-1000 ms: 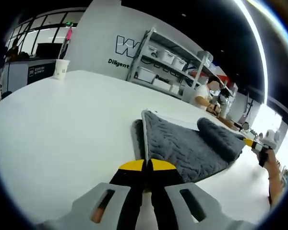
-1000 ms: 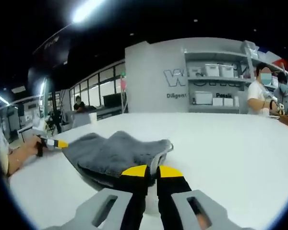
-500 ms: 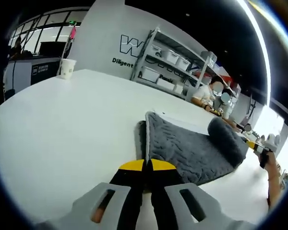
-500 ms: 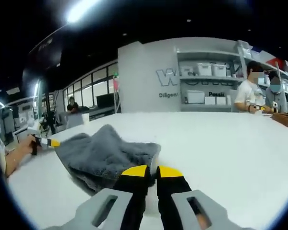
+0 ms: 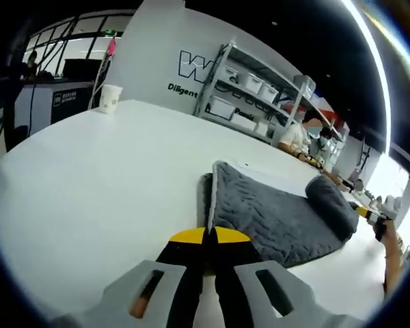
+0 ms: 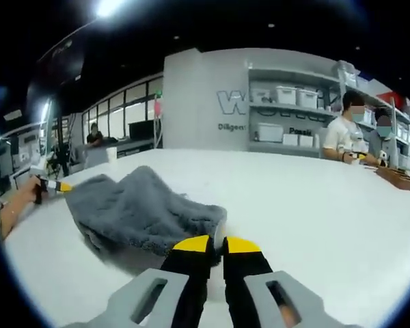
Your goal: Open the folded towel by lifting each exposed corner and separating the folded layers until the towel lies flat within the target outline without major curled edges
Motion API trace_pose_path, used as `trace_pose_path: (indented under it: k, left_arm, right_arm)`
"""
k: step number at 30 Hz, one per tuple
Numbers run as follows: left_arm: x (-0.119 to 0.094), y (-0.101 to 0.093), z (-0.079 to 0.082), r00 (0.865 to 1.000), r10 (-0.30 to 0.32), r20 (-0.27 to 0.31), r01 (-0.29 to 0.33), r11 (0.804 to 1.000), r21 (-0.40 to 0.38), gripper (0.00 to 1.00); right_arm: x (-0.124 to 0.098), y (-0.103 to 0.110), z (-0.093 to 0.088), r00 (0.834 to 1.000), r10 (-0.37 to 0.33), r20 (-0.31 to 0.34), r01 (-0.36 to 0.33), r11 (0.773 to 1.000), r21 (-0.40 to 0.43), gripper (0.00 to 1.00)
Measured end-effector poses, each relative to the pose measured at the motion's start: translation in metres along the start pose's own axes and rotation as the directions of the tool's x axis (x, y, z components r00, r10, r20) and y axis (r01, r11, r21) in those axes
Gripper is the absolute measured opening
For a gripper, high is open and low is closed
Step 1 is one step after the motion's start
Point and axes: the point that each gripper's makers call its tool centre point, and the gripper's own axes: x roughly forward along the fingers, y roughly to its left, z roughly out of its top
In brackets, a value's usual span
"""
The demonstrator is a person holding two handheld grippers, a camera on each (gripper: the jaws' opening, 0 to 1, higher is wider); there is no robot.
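Since a second ago you've drawn the towel [image 5: 280, 219] flatter, both grippers [image 5: 210, 237] [image 6: 216, 244] pinched shut on its edges.

The grey towel [image 5: 280, 219] lies at centre right of the left gripper view, quilted side up, far edge rolled; in the right gripper view it [image 6: 140, 212] bunches at lower left.

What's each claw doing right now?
Left claw: shut on the grey quilted fabric towel, at its edge.
Right claw: shut on the same towel's corner.
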Motion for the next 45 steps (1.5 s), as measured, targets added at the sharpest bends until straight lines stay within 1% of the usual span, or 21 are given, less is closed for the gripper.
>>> trace_pose_path:
  k: [7, 10, 12, 13, 18, 21, 27, 35, 39, 43, 45]
  left_arm:
    - [-0.007, 0.02, 0.004, 0.999, 0.04, 0.007, -0.04, 0.999, -0.006, 0.02]
    - [-0.011, 0.028, 0.006, 0.998, 0.062, 0.011, -0.062, 0.998, 0.0, 0.02]
    - [-0.013, 0.032, 0.007, 0.997, 0.072, 0.018, -0.072, 0.997, -0.002, 0.02]
    - [-0.015, 0.036, 0.007, 0.996, 0.085, 0.021, -0.085, 0.996, -0.001, 0.02]
    - [-0.02, 0.046, 0.01, 0.994, 0.106, 0.027, -0.106, 0.994, -0.007, 0.02]
    - [-0.023, 0.051, 0.01, 0.994, 0.106, 0.03, -0.106, 0.994, -0.013, 0.02]
    - [-0.027, 0.057, 0.012, 0.992, 0.125, 0.031, -0.125, 0.992, -0.009, 0.02]
    - [-0.035, 0.07, 0.014, 0.985, 0.166, 0.041, -0.166, 0.986, -0.016, 0.02]
    - [-0.04, 0.079, 0.016, 0.98, 0.195, 0.046, -0.195, 0.981, -0.014, 0.02]
    - [-0.045, 0.089, 0.018, 0.973, 0.225, 0.051, -0.225, 0.974, -0.011, 0.02]
    - [-0.047, 0.092, 0.019, 0.971, 0.233, 0.052, -0.233, 0.972, -0.011, 0.02]
  right_arm:
    - [-0.001, -0.005, -0.005, 1.0, -0.015, -0.026, 0.015, 1.0, -0.012, 0.0]
    - [-0.002, -0.006, -0.005, 0.999, -0.019, -0.027, 0.018, 1.0, -0.015, 0.0]
    - [-0.003, -0.008, -0.006, 0.999, -0.027, -0.033, 0.026, 0.999, -0.025, 0.0]
    - [-0.004, -0.011, -0.008, 0.998, -0.041, -0.042, 0.04, 0.999, -0.034, 0.01]
    - [-0.007, -0.014, -0.009, 0.998, -0.046, -0.051, 0.045, 0.998, -0.037, 0.01]
    - [-0.009, -0.017, -0.009, 0.997, -0.052, -0.057, 0.05, 0.998, -0.037, 0.01]
    - [-0.013, -0.022, -0.009, 0.996, -0.07, -0.06, 0.067, 0.997, -0.042, 0.01]
    - [-0.019, -0.035, -0.013, 0.991, -0.114, -0.076, 0.11, 0.993, -0.046, 0.01]
    - [-0.022, -0.041, -0.014, 0.989, -0.13, -0.077, 0.126, 0.991, -0.044, 0.01]
    - [-0.025, -0.049, -0.018, 0.982, -0.161, -0.096, 0.156, 0.986, -0.054, 0.01]
    - [-0.026, -0.05, -0.019, 0.981, -0.166, -0.102, 0.161, 0.985, -0.055, 0.01]
